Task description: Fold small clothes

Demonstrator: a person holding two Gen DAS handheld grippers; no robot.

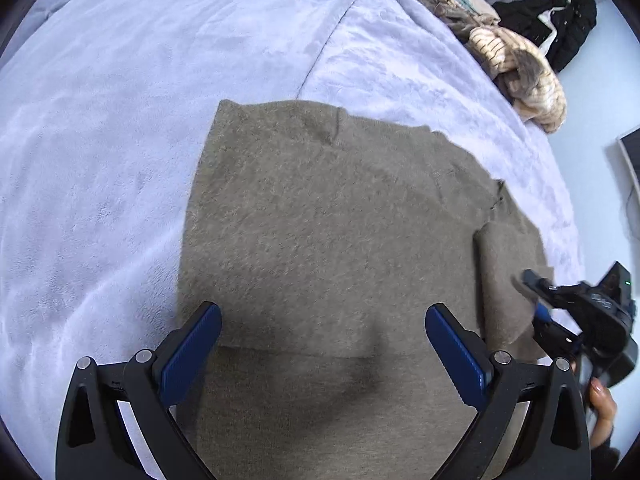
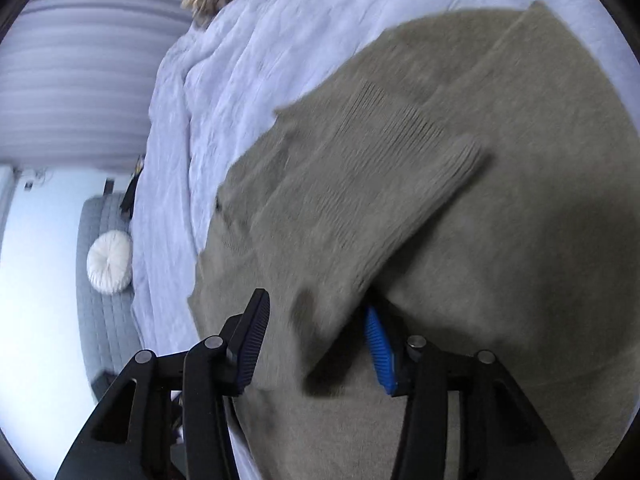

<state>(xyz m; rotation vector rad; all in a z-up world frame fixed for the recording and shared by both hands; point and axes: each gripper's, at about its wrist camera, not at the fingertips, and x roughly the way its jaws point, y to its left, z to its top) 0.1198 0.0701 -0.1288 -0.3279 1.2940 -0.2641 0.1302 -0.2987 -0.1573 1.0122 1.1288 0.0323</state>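
the sweater (image 1: 320,216) lay flat on the bed (image 1: 120,120), its body spread across the pale blanket. one sleeve (image 2: 360,184) had been brought in over the body and lay slanting across it, ribbed cuff toward the middle.

the left gripper (image 1: 323,344) hovered above the sweater's near part with its jaws wide apart and nothing between them. the right gripper (image 2: 316,344) sat at the near end of the folded sleeve; its jaws stood partly apart with a fold of sleeve cloth between them, and the pads did not look to be pressing on it, though blur made the contact hard to read. in the left view it showed at the sweater's right edge, a hand (image 1: 602,404) behind it.

this looked like the end of the sleeve fold: the sleeve laid in place and let go. the next move probably called for drawing the right gripper clear without dragging the sleeve back out, then treating the other side the same way, or taking the hem with both grippers to fold the body over. a pile of other clothes (image 1: 516,64) sat well apart at the bed's far edge.
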